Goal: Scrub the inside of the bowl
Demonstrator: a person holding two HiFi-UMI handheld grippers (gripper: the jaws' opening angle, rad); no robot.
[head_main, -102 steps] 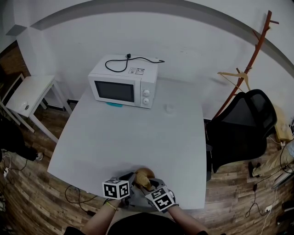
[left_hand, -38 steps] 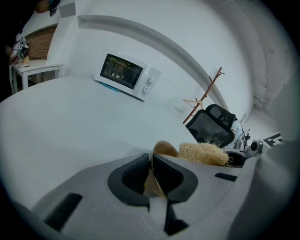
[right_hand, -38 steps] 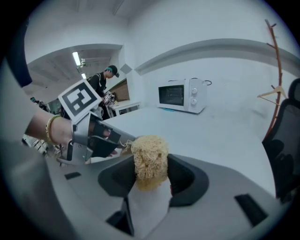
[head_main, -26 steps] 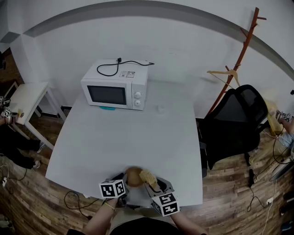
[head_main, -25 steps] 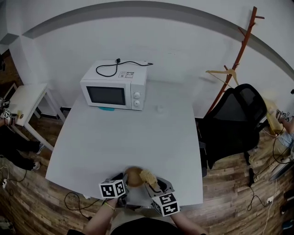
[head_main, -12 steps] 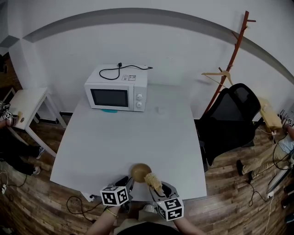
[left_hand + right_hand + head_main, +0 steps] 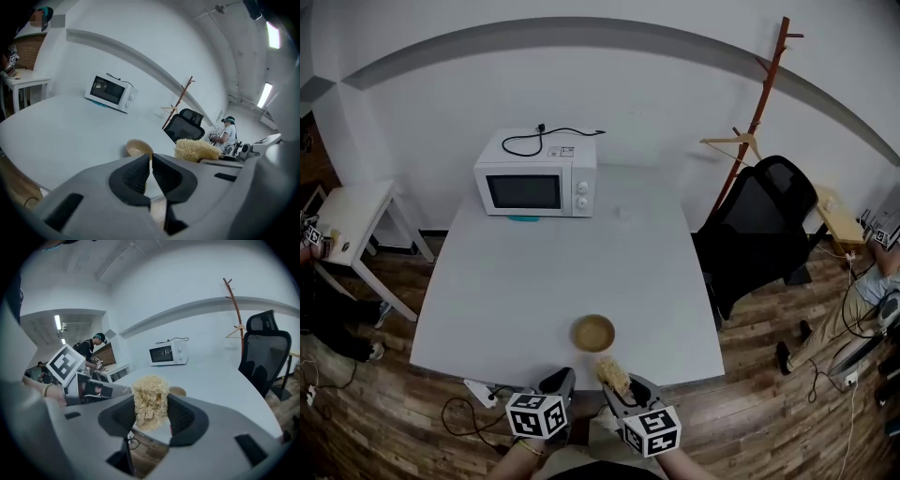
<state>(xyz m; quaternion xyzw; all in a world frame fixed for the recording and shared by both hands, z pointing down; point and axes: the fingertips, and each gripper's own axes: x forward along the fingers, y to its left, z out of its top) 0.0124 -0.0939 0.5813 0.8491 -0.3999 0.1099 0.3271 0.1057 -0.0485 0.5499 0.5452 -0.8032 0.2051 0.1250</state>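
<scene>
A small tan wooden bowl (image 7: 593,332) stands upright on the white table (image 7: 516,281) near its front edge, with nothing touching it. Both grippers hang in front of that edge, a little short of the bowl. My left gripper (image 7: 559,382) is closing, its jaws almost together with nothing between them (image 7: 151,162); past them the bowl (image 7: 138,148) shows. My right gripper (image 7: 617,382) is shut on a pale yellow fibrous scrubber (image 7: 612,374), which fills the gap between its pads (image 7: 150,401). Behind the scrubber a bit of the bowl (image 7: 178,391) peeks out.
A white microwave (image 7: 537,174) with a black cable on top stands at the table's far side. A black office chair (image 7: 757,230) and a wooden coat stand (image 7: 757,98) are to the right. A small white side table (image 7: 352,211) is at left. People stand nearby.
Both grippers have drawn back toward me, away from the bowl and off the table's front edge. The bowl stays on the table. The scrubber remains in the right gripper.
</scene>
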